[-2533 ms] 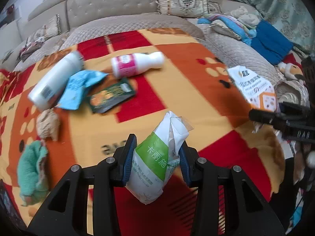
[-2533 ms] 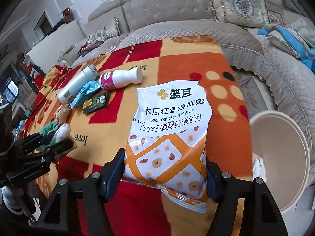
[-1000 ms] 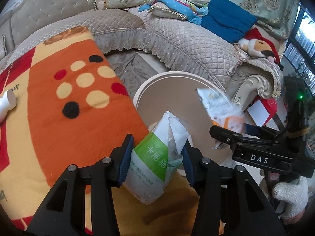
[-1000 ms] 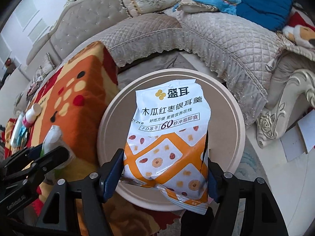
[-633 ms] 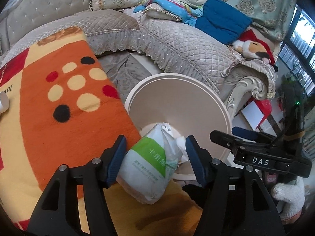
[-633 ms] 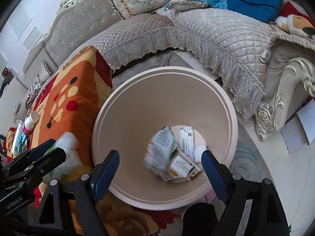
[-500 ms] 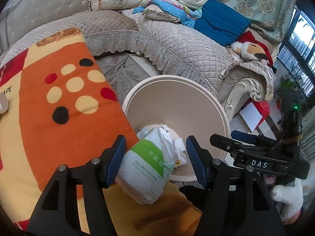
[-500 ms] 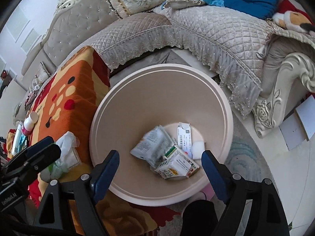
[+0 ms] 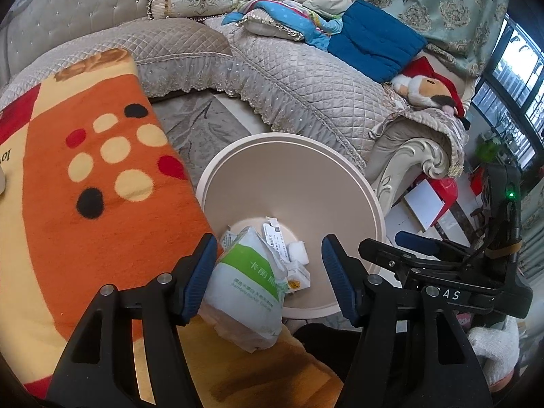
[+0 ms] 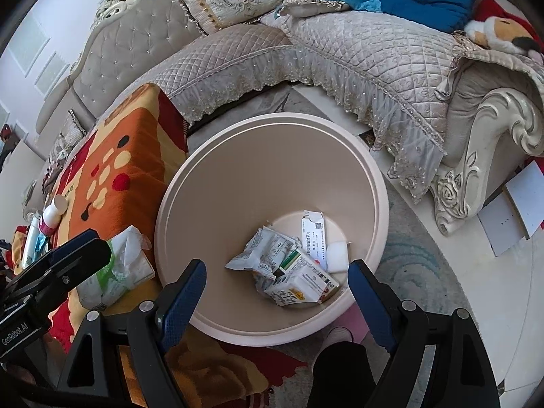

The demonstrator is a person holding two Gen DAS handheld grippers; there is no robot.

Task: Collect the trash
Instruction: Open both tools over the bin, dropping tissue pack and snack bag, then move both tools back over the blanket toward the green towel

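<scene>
A round beige trash bin (image 9: 367,200) (image 10: 176,204) stands on the floor beside the blanket-covered table. Several wrappers and a small carton (image 10: 299,278) lie at its bottom, among them the orange-and-white snack bag (image 10: 261,248). My left gripper (image 9: 268,272) is open; a white-and-green tissue pack (image 9: 244,282) lies against its left finger, over the table edge next to the bin rim. It also shows in the right wrist view (image 10: 115,265). My right gripper (image 10: 277,292) is open and empty above the bin.
An orange, red and yellow blanket (image 9: 85,176) covers the table on the left. A pink-labelled white bottle (image 10: 52,216) lies far back on it. A quilted grey sofa (image 9: 306,78) with cushions, a blue blanket and a plush toy curves behind the bin.
Both grippers swung from the table to over the bin. My right gripper opened and the snack bag fell into the bin. My left gripper opened and the tissue pack sagged to the left.
</scene>
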